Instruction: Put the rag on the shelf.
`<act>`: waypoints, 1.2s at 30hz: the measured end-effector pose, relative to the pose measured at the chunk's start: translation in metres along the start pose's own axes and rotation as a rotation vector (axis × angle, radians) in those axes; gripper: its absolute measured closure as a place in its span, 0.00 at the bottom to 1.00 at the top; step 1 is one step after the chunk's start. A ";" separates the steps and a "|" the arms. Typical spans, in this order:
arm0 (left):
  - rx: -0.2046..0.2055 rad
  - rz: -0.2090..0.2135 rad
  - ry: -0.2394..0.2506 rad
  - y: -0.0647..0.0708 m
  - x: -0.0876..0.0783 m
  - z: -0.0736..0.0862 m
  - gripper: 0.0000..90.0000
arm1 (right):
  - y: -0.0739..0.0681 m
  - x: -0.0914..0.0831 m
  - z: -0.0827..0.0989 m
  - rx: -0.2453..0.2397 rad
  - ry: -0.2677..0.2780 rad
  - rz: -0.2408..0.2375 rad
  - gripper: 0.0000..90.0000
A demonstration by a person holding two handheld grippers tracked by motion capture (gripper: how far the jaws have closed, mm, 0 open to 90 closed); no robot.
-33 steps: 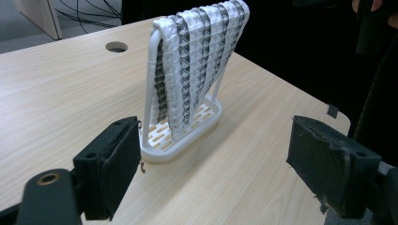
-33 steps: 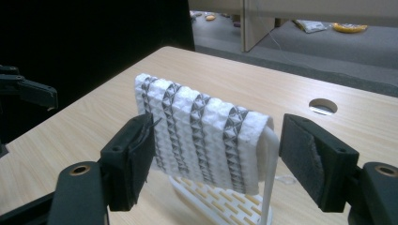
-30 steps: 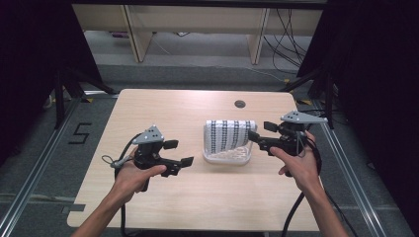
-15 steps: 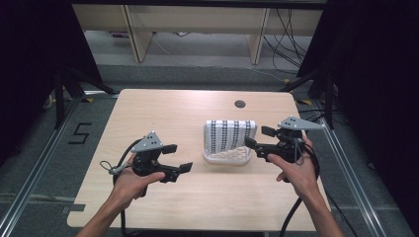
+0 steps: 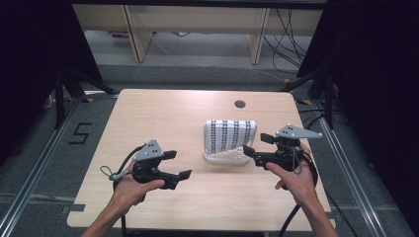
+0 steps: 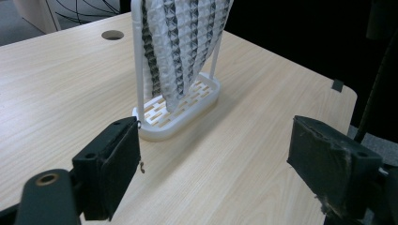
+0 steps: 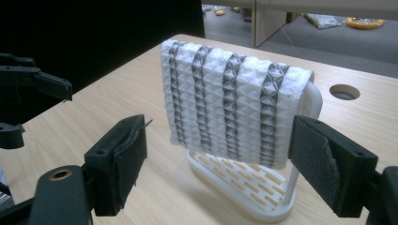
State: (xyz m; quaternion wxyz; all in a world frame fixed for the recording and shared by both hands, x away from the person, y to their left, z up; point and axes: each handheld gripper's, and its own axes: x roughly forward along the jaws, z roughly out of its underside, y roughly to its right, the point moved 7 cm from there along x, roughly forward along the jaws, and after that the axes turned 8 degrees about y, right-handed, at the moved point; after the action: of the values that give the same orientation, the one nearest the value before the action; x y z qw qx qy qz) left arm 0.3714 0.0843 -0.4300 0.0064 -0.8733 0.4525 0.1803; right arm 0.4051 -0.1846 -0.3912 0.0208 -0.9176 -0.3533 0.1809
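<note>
A white-and-grey striped textured cloth (image 5: 230, 136) hangs over a white slotted rack (image 5: 225, 158) standing right of the table's middle. My right gripper (image 5: 256, 144) is open just right of the rack, jaws pointing at it with nothing between them. In the right gripper view the cloth (image 7: 234, 108) and the rack base (image 7: 239, 187) sit close ahead of the gripper (image 7: 220, 173). My left gripper (image 5: 179, 164) is open and empty, left of the rack and apart from it. The left gripper view shows the cloth (image 6: 180, 42) edge-on above the rack base (image 6: 180, 110), beyond the gripper (image 6: 218, 164).
The wooden table (image 5: 163, 118) has a round cable hole (image 5: 240, 104) near its far edge. Bare tabletop lies left of the rack and along the near edge. Dark curtains flank both sides, with cables on the floor beyond.
Both grippers have drawn back a little toward the near edge. The right one now sits lower beside the rack base. Both stay open; the cloth and rack have not moved.
</note>
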 end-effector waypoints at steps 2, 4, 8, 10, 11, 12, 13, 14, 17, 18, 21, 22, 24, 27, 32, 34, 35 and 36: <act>0.003 0.010 -0.003 0.001 0.000 0.003 0.18 | 0.001 0.000 0.001 -0.018 0.013 0.011 0.23; 0.005 0.002 -0.007 0.001 -0.001 0.005 0.18 | -0.001 -0.001 0.005 -0.007 -0.005 0.000 0.23; 0.009 0.005 -0.006 0.004 -0.002 0.010 0.18 | -0.003 -0.004 0.010 -0.002 -0.013 0.016 0.23; 0.017 0.002 -0.006 0.005 -0.001 0.015 0.18 | -0.004 -0.003 0.012 -0.017 -0.006 0.017 0.23; 0.020 0.001 -0.003 0.005 -0.001 0.017 0.18 | -0.004 -0.004 0.012 -0.025 -0.001 0.020 0.23; 0.024 0.002 -0.004 0.006 -0.001 0.019 0.18 | -0.005 -0.005 0.013 -0.013 -0.005 0.018 0.23; 0.029 -0.008 -0.009 0.006 -0.001 0.021 0.18 | -0.005 -0.006 0.014 -0.025 -0.012 0.024 0.23; 0.037 -0.007 -0.012 0.007 -0.002 0.023 0.18 | -0.007 -0.005 0.015 -0.023 -0.012 0.002 0.24; 0.047 -0.003 -0.006 0.009 -0.003 0.027 0.18 | -0.008 -0.006 0.017 -0.040 -0.001 0.010 0.24; 0.050 -0.007 -0.008 0.010 -0.005 0.029 0.18 | -0.009 -0.008 0.019 -0.036 -0.019 0.009 0.24; 0.049 -0.004 -0.008 0.012 -0.006 0.033 0.18 | -0.012 -0.007 0.024 -0.026 -0.027 0.010 0.24; 0.049 -0.002 -0.005 0.012 -0.007 0.034 0.18 | -0.010 -0.006 0.025 -0.050 -0.014 0.016 0.24; 0.047 -0.001 -0.012 0.012 -0.008 0.037 0.18 | -0.014 -0.006 0.029 -0.019 -0.028 -0.004 0.24; 0.039 -0.008 -0.014 0.013 -0.009 0.042 0.18 | -0.014 -0.007 0.033 -0.024 -0.040 0.011 0.24; 0.031 -0.006 -0.015 0.014 -0.010 0.050 0.18 | -0.015 -0.006 0.041 -0.036 -0.042 0.010 0.24; 0.029 -0.004 -0.018 0.014 -0.010 0.053 0.18 | -0.016 -0.006 0.044 -0.029 -0.051 0.006 0.24; 0.031 -0.004 -0.023 0.014 -0.010 0.055 0.18 | -0.013 -0.007 0.044 -0.064 -0.055 0.015 0.24; 0.034 -0.006 -0.032 0.014 -0.011 0.058 0.18 | -0.017 -0.007 0.047 -0.029 -0.068 0.007 0.24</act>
State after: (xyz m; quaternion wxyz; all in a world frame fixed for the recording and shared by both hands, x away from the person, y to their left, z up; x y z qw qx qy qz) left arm 0.3369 0.0948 -0.4783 0.0288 -0.8713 0.4529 0.1866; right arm 0.3735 -0.1806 -0.4304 -0.0052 -0.9125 -0.3529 0.2069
